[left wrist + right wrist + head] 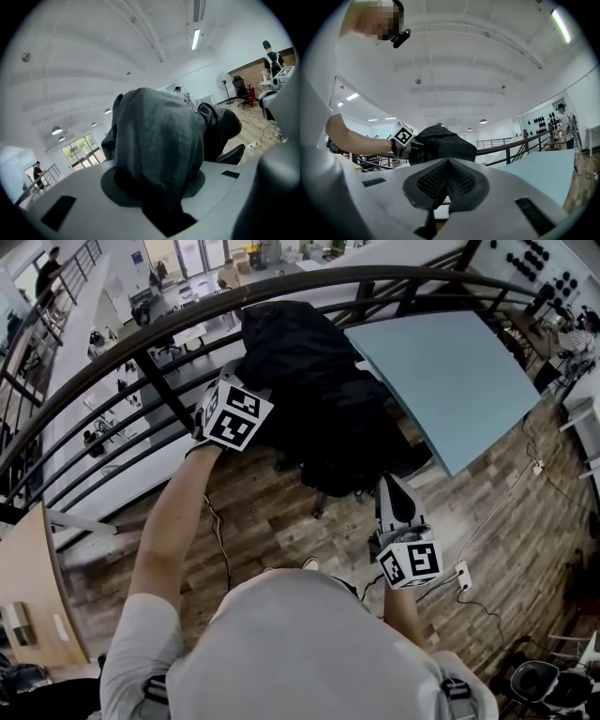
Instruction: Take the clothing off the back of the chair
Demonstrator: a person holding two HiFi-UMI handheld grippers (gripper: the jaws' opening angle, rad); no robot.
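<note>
Black clothing point(309, 381) hangs in a heap over the back of an office chair whose wheeled base point(323, 498) shows beneath it. My left gripper point(248, 371) is at the garment's upper left edge. In the left gripper view the dark fabric point(159, 140) fills the space between the jaws, and the left gripper point(157, 187) is shut on it. My right gripper point(389, 479) hangs lower, in front of the chair, apart from the cloth. Its ribbed pads point(433, 180) meet with nothing between them. From there the clothing point(440, 143) is seen ahead.
A pale blue tabletop point(450, 381) stands right of the chair, close to the garment. A dark metal railing point(141, 362) curves behind it, with a lower floor beyond. A power strip point(461, 575) and cables lie on the wooden floor. Another chair point(544, 681) is at bottom right.
</note>
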